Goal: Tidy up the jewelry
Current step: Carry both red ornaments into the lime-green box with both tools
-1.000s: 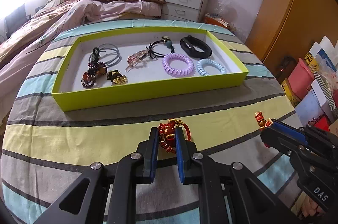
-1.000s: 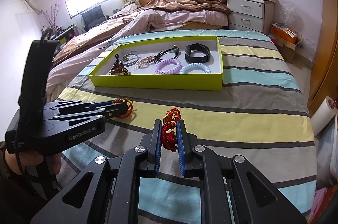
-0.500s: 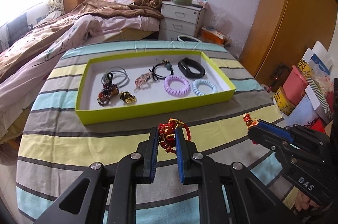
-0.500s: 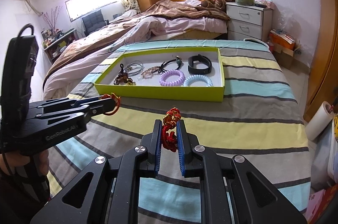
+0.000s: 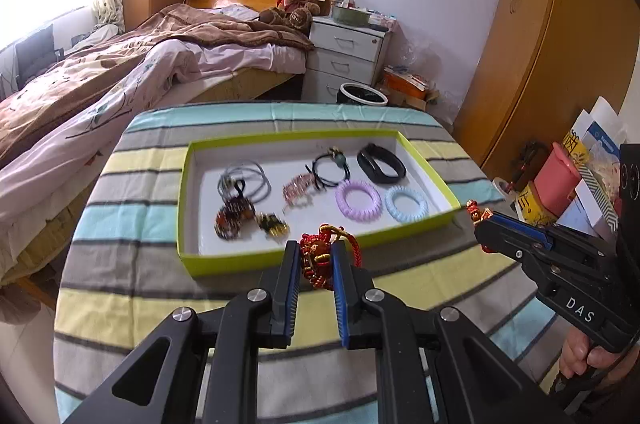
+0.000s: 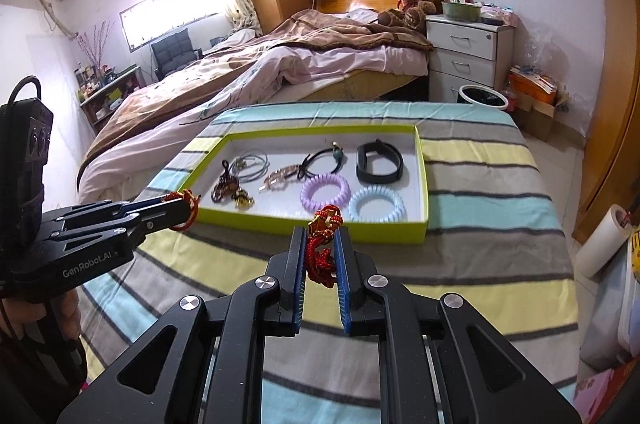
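My left gripper (image 5: 314, 256) is shut on a red and gold knotted charm (image 5: 318, 258), held above the striped cloth in front of the lime-green tray (image 5: 224, 264). My right gripper (image 6: 322, 244) is shut on a second red knotted charm (image 6: 320, 256), also in front of the tray (image 6: 360, 230). Each gripper shows in the other's view, the right (image 5: 482, 224) and the left (image 6: 182, 208). The tray holds a black band (image 5: 380, 166), a purple coil tie (image 5: 357, 200), a blue coil tie (image 5: 406, 203), a black hair tie (image 5: 330, 170), a pink clip (image 5: 298, 189), grey rings (image 5: 244, 180) and dark bead pieces (image 5: 234, 216).
The tray sits on a table under a striped cloth (image 5: 132, 224). A bed (image 5: 100, 84) lies behind at left, a white drawer chest (image 5: 344, 60) and a bin (image 5: 362, 96) at the back. Boxes and bags (image 5: 568, 184) stand at right beside a wooden wardrobe (image 5: 540, 64).
Both grippers have risen and pulled back from the tray, each still holding its red charm. The tray now looks smaller and farther away.
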